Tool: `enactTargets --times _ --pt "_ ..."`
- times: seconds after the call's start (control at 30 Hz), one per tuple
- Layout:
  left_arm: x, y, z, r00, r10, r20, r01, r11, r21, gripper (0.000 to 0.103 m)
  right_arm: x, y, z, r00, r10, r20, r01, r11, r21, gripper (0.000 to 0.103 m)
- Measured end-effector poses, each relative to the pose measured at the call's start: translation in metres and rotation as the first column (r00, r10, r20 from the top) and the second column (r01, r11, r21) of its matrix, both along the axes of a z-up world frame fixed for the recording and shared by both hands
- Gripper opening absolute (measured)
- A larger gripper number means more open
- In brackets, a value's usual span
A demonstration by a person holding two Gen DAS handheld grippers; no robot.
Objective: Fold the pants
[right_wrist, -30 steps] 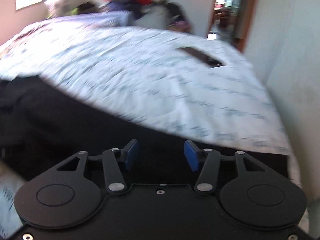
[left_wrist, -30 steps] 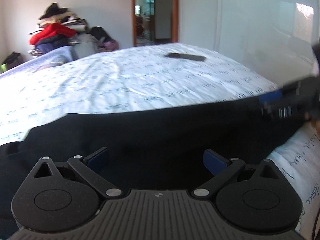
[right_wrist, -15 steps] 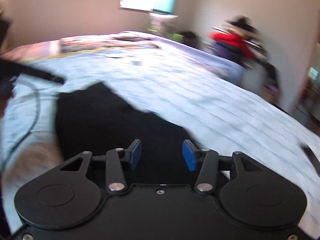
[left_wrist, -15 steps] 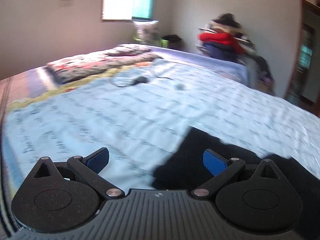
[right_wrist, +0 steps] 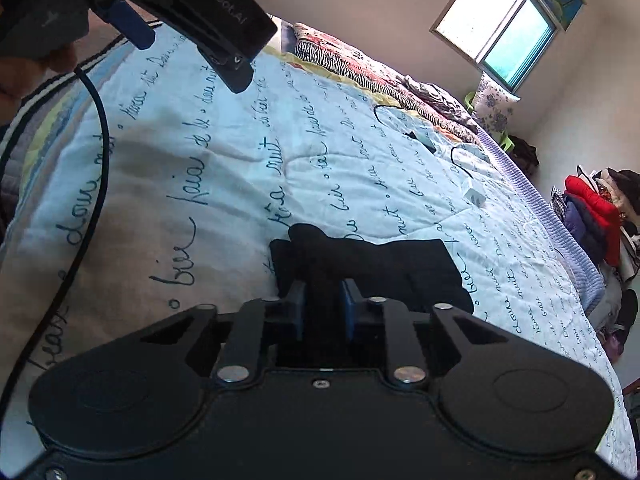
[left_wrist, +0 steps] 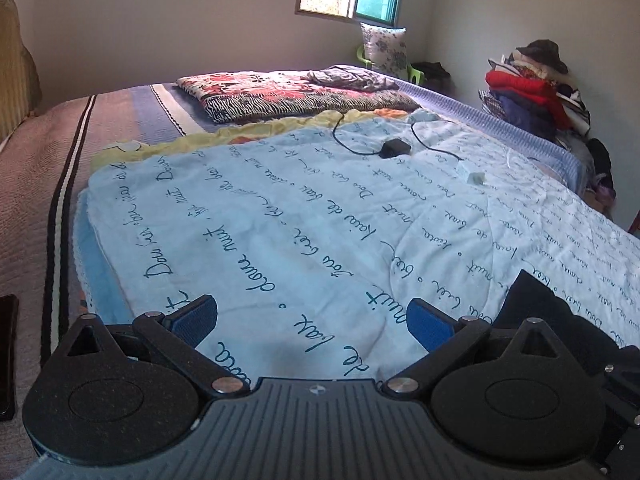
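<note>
The black pants (right_wrist: 372,264) lie on the light blue bedspread (right_wrist: 224,168), with one end bunched between the blue pads of my right gripper (right_wrist: 322,306), which is shut on the cloth. In the left wrist view only a black edge of the pants (left_wrist: 532,300) shows at the right, beside the right gripper's body (left_wrist: 616,408). My left gripper (left_wrist: 312,318) is open and empty, over bare bedspread left of the pants. It also shows in the right wrist view (right_wrist: 188,12), raised at top left.
A black charger (left_wrist: 395,148) with cable and a small white box (left_wrist: 472,173) lie farther up the bed. A patterned blanket (left_wrist: 288,94) lies at the head. A clothes pile (left_wrist: 536,88) stands at the right wall. A black cable (right_wrist: 92,152) hangs at left.
Both views swung left toward the window and head of the bed. My right gripper closed on the pants' end. My left gripper moved off the pants, staying open.
</note>
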State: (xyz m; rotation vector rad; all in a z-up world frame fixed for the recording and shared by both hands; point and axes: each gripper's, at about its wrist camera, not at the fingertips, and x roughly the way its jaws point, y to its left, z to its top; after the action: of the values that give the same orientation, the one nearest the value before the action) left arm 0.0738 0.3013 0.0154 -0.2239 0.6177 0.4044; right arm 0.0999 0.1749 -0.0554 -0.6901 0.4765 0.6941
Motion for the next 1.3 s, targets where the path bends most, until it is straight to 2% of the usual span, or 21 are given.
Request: enactTargets --times 0.03,0.13,0.23,0.3,0.37,0.4,0.47,0.6,0.63,0.67,0.73,0.77,0.83,0.9,0.97,1.03,1.1,1.17,1.23,1.3 --pt "0.002 -0.001 -0.001 1.000 -0.003 0.001 0.003 1.000 0.004 0.101 0.000 -0.001 0.001 1.000 -0.006 -0.003 0.006 1.000 0.012 0.005" --pt "0.004 -0.001 -0.002 1.000 -0.005 0.023 0.005 1.000 0.006 0.102 -0.010 -0.005 0.013 1.000 0.014 -0.002 -0.014 0.999 0.046 0.005" --pt "0.009 -0.001 -0.006 1.000 -0.006 0.008 0.006 1.000 0.006 0.102 -0.009 0.001 0.001 1.000 0.014 0.008 -0.013 1.000 -0.017 0.008" --pt "0.011 -0.001 -0.008 1.000 -0.012 0.000 0.012 1.000 -0.002 0.102 -0.013 -0.002 0.000 1.000 0.004 0.002 -0.004 1.000 -0.023 0.019" --pt "0.008 -0.001 -0.009 1.000 -0.006 0.007 0.006 1.000 0.004 0.102 -0.021 -0.002 0.000 0.999 0.023 0.025 -0.022 0.998 -0.052 0.060" --pt "0.008 -0.001 -0.011 1.000 0.003 0.006 -0.003 1.000 0.011 0.102 -0.027 0.001 -0.004 0.997 0.043 0.060 -0.038 0.995 -0.093 0.061" --pt "0.010 0.002 -0.014 1.000 0.015 -0.014 -0.015 1.000 0.015 0.102 -0.034 0.008 -0.014 0.990 0.064 0.124 -0.042 0.985 -0.169 0.061" --pt "0.012 0.010 -0.018 1.000 0.017 -0.026 -0.019 0.998 -0.056 0.102 -0.031 0.019 -0.023 0.977 0.057 0.205 -0.015 0.979 -0.203 0.059" --pt "0.012 0.012 -0.019 1.000 0.017 -0.026 -0.018 0.997 -0.070 0.102 -0.028 0.022 -0.024 0.973 0.045 0.226 0.003 0.978 -0.209 0.055" --pt "0.011 0.013 -0.019 1.000 0.015 -0.027 -0.017 0.997 -0.073 0.102 -0.023 0.026 -0.026 0.970 0.028 0.243 0.029 0.973 -0.228 0.046" --pt "0.012 0.013 -0.019 0.999 0.017 -0.027 -0.018 0.998 -0.061 0.102 -0.014 0.030 -0.031 0.971 0.020 0.237 0.042 0.967 -0.252 0.037" --pt "0.012 0.014 -0.019 0.999 0.019 -0.027 -0.020 0.998 -0.056 0.102 -0.011 0.031 -0.033 0.973 0.016 0.229 0.043 0.967 -0.250 0.028" --pt "0.011 0.015 -0.017 0.999 0.025 -0.023 -0.026 0.998 -0.056 0.102 -0.011 0.032 -0.033 0.973 0.012 0.228 0.044 0.970 -0.237 0.023" --pt "0.009 0.017 -0.015 0.999 0.037 -0.008 -0.037 0.998 -0.059 0.102 -0.008 0.027 -0.023 0.983 -0.002 0.183 0.033 0.985 -0.168 0.018" --pt "0.008 0.018 -0.012 0.999 0.055 0.003 -0.054 0.997 -0.053 0.102 -0.004 0.020 -0.004 0.993 -0.027 0.118 0.031 0.999 -0.039 0.013" --pt "0.009 0.016 -0.010 0.998 0.062 0.009 -0.062 0.997 -0.045 0.102 -0.002 0.022 0.007 0.992 -0.041 0.122 0.043 0.999 -0.015 0.013" --pt "0.012 0.012 -0.009 0.998 0.060 0.000 -0.060 0.997 -0.040 0.102 0.005 0.027 -0.002 0.994 -0.052 0.095 0.056 0.998 -0.037 0.013" --pt "0.015 0.005 -0.008 0.999 0.040 -0.003 -0.040 0.998 -0.040 0.102 0.010 0.025 -0.015 0.999 -0.041 0.002 0.041 0.998 -0.039 0.032" --pt "0.016 -0.003 -0.006 1.000 0.014 -0.004 -0.014 0.999 -0.030 0.102 -0.005 0.012 -0.002 1.000 -0.014 -0.023 0.015 1.000 0.018 0.032" --pt "0.017 -0.014 -0.002 1.000 -0.017 0.008 0.017 1.000 -0.009 0.102 -0.021 -0.020 0.025 0.995 0.023 -0.101 -0.006 0.985 0.173 0.031"
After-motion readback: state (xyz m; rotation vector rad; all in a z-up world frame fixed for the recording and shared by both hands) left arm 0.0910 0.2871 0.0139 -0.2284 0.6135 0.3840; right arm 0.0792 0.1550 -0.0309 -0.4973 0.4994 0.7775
